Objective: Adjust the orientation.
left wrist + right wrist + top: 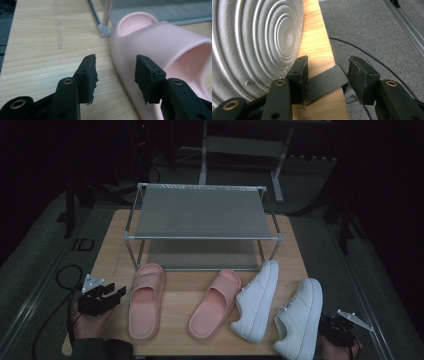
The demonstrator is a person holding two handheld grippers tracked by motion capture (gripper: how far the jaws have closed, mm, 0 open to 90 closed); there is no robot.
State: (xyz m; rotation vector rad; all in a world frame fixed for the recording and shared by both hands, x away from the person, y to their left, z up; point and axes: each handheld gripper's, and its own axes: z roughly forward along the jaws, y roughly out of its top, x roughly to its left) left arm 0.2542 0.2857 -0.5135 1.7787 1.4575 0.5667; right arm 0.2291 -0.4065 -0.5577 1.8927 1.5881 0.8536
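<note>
Slippers sit on the wooden table (115,265) before a metal rack (200,215); the left slipper (146,300) lies lengthwise, toe toward the rack. The left gripper (107,296) (jaws wide, nothing between them) rests just beside it, and its own view shows the slipper's strap (160,47) close up. The right gripper (336,327), jaws also wide and empty, sits beside a white sneaker (299,320), whose ribbed grey sole (249,45) shows in the right gripper view.

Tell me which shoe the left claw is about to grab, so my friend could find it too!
Start at the metal shoe rack at the back of the wooden table; four shoes lie in a row in front of it. The one you want is the pink slipper at the far left, right beside the open left claw. Its pink twin lies next to the white sneakers.
</note>
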